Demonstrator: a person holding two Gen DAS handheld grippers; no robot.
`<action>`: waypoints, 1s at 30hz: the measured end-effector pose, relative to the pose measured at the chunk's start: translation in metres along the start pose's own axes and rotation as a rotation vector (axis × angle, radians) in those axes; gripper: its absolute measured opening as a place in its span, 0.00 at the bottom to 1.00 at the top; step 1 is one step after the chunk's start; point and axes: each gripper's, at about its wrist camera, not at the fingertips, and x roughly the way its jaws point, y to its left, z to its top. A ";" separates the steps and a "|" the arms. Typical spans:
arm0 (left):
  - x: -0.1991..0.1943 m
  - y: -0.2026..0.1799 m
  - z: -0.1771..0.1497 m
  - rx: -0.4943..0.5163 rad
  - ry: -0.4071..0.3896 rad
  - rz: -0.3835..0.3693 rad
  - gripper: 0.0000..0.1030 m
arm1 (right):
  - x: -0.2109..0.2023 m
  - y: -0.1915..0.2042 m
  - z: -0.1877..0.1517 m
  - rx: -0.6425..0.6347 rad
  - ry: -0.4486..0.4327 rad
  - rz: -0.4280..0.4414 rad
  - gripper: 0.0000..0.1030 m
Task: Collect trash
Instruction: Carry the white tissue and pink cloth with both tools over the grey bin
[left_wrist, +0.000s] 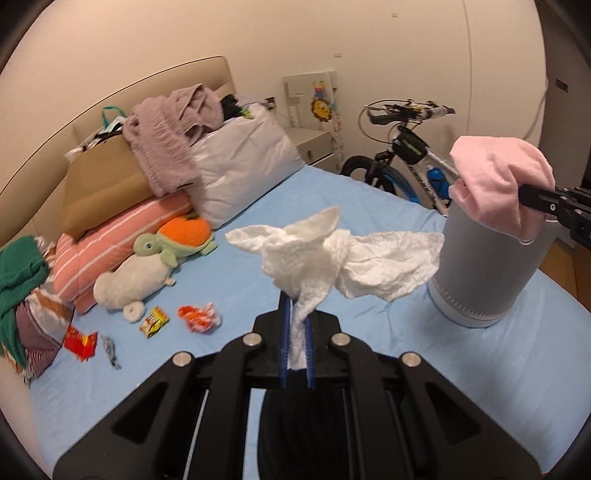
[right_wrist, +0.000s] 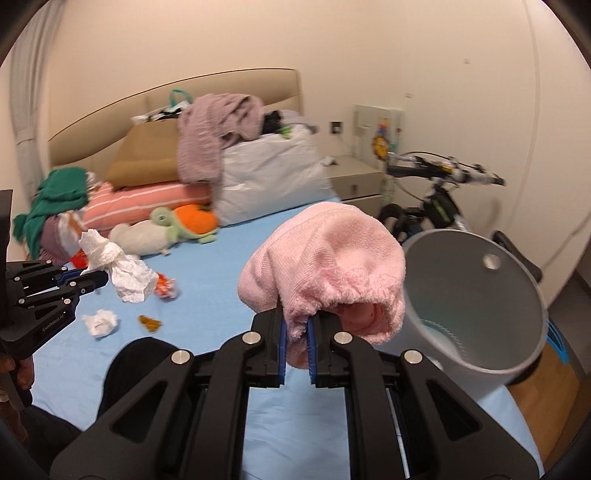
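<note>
My left gripper (left_wrist: 297, 306) is shut on a crumpled white paper towel (left_wrist: 332, 258), held up over the blue bed sheet (left_wrist: 332, 192). My right gripper (right_wrist: 295, 321) is shut on a pink sock (right_wrist: 325, 266), just left of the open grey bin (right_wrist: 476, 306). In the left wrist view the pink sock (left_wrist: 502, 181) hangs over the grey bin (left_wrist: 484, 273) standing on the bed. In the right wrist view the left gripper (right_wrist: 101, 278) and its paper towel (right_wrist: 118, 269) appear at the left. Loose wrappers lie on the sheet: a red-white one (left_wrist: 199, 317), a yellow one (left_wrist: 154, 321), a red one (left_wrist: 81, 343).
A white tissue ball (right_wrist: 100, 322) and a brown scrap (right_wrist: 149, 322) lie on the sheet. Plush toys (left_wrist: 155, 266), pillows (left_wrist: 122, 240), a paper bag (left_wrist: 99, 184) and clothes crowd the headboard side. A bicycle (left_wrist: 406, 155) and nightstand (right_wrist: 356, 179) stand beyond the bed.
</note>
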 end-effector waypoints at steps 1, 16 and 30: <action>0.004 -0.011 0.008 0.022 -0.009 -0.022 0.08 | -0.005 -0.013 0.000 0.014 -0.002 -0.028 0.08; 0.044 -0.140 0.099 0.242 -0.058 -0.287 0.08 | -0.044 -0.124 0.002 0.139 -0.005 -0.258 0.08; 0.069 -0.202 0.129 0.331 -0.046 -0.382 0.08 | -0.037 -0.154 0.014 0.150 0.008 -0.329 0.10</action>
